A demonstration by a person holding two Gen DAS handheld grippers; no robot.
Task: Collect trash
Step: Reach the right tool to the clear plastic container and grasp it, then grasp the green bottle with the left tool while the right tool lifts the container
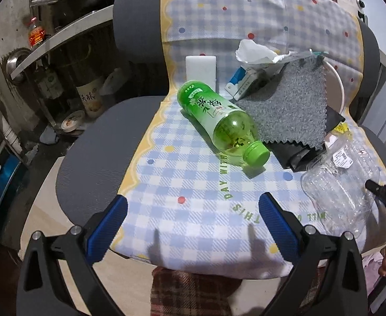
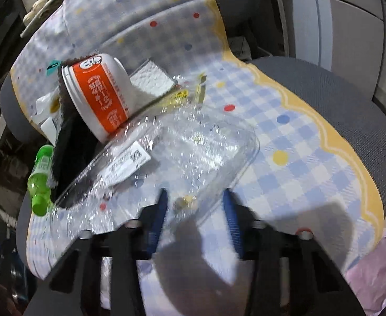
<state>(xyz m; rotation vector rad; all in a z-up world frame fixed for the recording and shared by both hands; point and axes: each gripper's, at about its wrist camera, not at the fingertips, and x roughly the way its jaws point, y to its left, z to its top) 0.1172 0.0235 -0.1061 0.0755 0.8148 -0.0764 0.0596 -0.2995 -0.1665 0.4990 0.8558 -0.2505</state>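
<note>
A green tea bottle (image 1: 220, 122) lies on its side on the checked cloth of a chair seat (image 1: 187, 210), cap toward me. My left gripper (image 1: 193, 212) is open and empty, short of the bottle. A clear plastic container (image 1: 340, 184) lies at the right; in the right wrist view the container (image 2: 182, 155) lies between the blue pads of my right gripper (image 2: 194, 197), which stands open around its near edge. An orange and white paper cup (image 2: 100, 92) lies on its side behind it. The green bottle (image 2: 40, 181) shows at the left.
A grey cloth swatch (image 1: 290, 105), a black sheet (image 1: 295, 155), a blue and white carton (image 1: 241, 83), crumpled white paper (image 1: 256, 52) and a white block (image 1: 201, 68) lie at the seat's back. Cluttered shelves (image 1: 48, 60) stand to the left. A pink bag (image 2: 377, 271) hangs at the right.
</note>
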